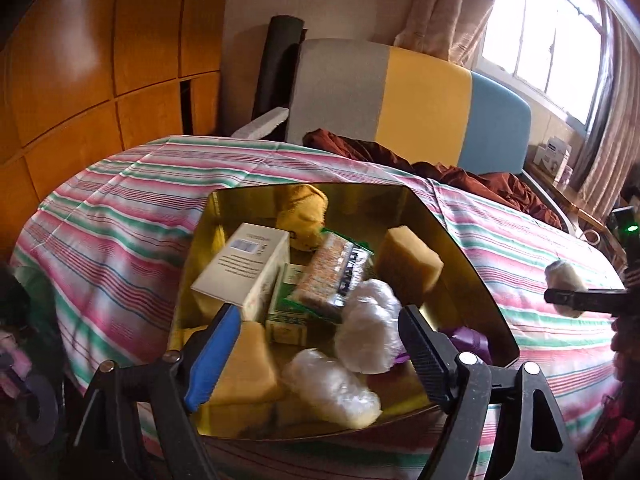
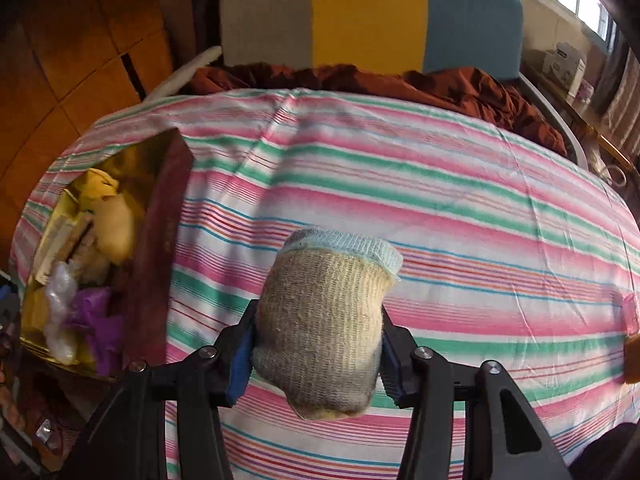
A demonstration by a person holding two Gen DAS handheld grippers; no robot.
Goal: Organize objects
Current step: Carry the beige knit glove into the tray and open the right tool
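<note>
An open box with a gold lining [image 1: 360, 196] sits on the striped bed. It holds a white carton [image 1: 244, 268], a wrapped snack bar [image 1: 332, 272], tan sponges [image 1: 408, 264], plastic-wrapped white bundles [image 1: 368, 332] and a yellow plush [image 1: 304, 216]. My left gripper [image 1: 320, 356] hangs open over the box's near side, its pads touching nothing. My right gripper [image 2: 316, 356] is shut on a rolled beige knit sock with a pale blue cuff [image 2: 320, 320], held above the bedsheet to the right of the box [image 2: 160, 248]. The same sock [image 1: 562, 276] shows at the left wrist view's right edge.
The striped sheet [image 2: 440, 200] covers the bed. A rust-brown blanket [image 2: 460, 84] lies by the grey, yellow and blue headboard [image 2: 368, 12]. Wooden wardrobe doors [image 1: 100, 60] stand at left. An orange-tan object [image 2: 632, 360] lies at the bed's right edge.
</note>
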